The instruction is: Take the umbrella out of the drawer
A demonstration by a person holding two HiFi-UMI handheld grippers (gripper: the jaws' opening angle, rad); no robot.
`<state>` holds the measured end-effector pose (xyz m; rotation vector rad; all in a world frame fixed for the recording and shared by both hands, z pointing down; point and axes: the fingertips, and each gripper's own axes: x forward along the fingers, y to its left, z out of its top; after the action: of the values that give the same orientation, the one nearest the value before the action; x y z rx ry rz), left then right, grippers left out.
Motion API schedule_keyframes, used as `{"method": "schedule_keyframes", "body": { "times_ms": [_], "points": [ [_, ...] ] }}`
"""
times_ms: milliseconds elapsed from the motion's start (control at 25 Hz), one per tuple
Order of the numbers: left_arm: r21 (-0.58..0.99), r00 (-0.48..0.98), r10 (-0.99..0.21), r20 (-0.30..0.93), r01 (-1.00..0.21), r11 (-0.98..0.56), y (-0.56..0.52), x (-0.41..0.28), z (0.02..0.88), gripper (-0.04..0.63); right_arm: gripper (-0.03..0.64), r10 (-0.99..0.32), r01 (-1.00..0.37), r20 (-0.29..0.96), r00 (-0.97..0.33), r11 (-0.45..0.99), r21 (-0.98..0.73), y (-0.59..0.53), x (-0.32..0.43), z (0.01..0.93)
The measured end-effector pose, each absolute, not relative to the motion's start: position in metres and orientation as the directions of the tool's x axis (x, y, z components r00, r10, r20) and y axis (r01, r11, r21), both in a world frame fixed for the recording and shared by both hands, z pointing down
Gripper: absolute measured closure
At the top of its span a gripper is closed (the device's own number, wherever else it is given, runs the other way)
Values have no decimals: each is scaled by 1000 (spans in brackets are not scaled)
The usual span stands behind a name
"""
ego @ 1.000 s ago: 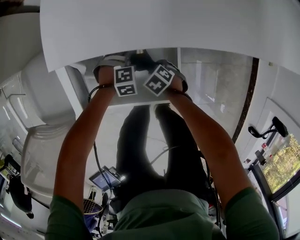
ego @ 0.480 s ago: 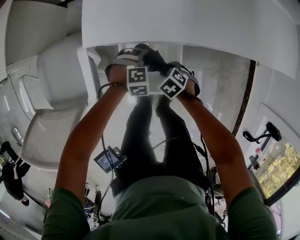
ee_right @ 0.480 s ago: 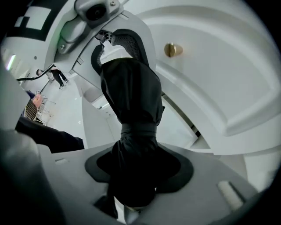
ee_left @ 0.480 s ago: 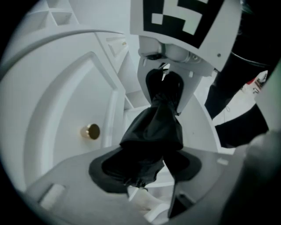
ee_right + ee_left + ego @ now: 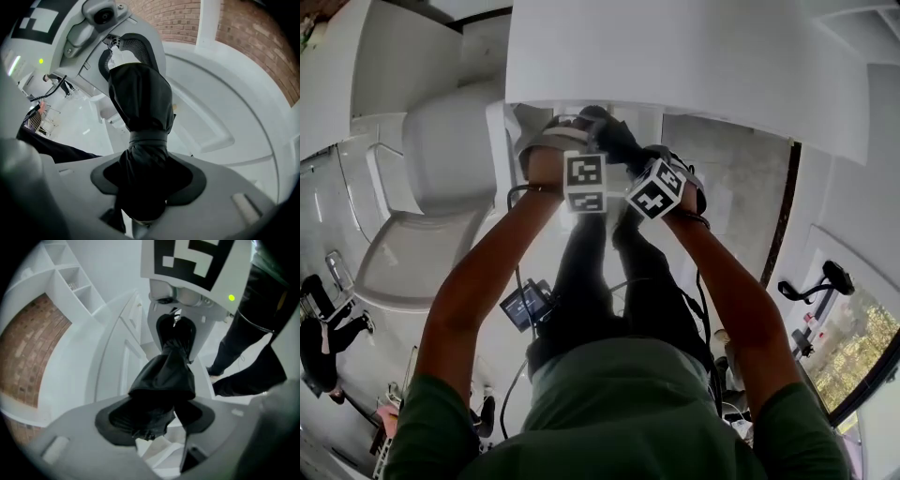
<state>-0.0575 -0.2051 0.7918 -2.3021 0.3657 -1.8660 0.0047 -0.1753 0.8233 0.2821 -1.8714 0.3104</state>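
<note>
The folded black umbrella (image 5: 613, 141) hangs in the air between my two grippers, just under a white panel (image 5: 694, 56). My left gripper (image 5: 561, 131) is shut on one end of its cloth (image 5: 164, 376). My right gripper (image 5: 667, 157) is shut on the other end, by the wrap strap (image 5: 146, 138). The left gripper view has the left gripper (image 5: 154, 417) pinching bunched fabric, with the right gripper (image 5: 176, 326) at the far end. From the right gripper (image 5: 146, 182) the umbrella (image 5: 140, 103) runs up to the left gripper (image 5: 127, 47). I see no drawer for certain.
White cabinet parts (image 5: 441, 159) stand to the left. The person's dark-trousered legs (image 5: 609, 272) are below the grippers, with a small screen (image 5: 525, 305) and cables beside them. A brick wall (image 5: 243, 33) and white shelves (image 5: 70, 282) lie beyond.
Both grippers have risen together with the umbrella between them, and the white panel now sits further right in the head view. Neither grip has visibly changed.
</note>
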Motion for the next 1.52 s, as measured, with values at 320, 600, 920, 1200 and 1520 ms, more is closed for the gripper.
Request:
{"method": "schedule_keyframes", "body": {
  "times_ms": [320,600,920,1200,1520],
  "points": [
    [-328,207,-336,919,-75,-942,-200,-45,696,349,394,-107,-354,933,-344,935,-24,-172,16,728],
    [-382,230,-391,891,-82,-920,-195,-37,622,354,394,-169,-355,913,-372,935,28,-170,23,656],
    [-495,271,-502,821,-99,-863,-210,-42,535,353,394,-290,-367,873,-392,920,140,-188,17,570],
    [-581,304,-590,748,-127,-804,-227,-57,479,353,394,-396,-350,830,-394,899,263,-210,3,509],
    [-671,334,-680,653,-162,-723,-252,-71,427,350,393,-486,-350,765,-422,866,357,-238,-12,459]
  ]
}}
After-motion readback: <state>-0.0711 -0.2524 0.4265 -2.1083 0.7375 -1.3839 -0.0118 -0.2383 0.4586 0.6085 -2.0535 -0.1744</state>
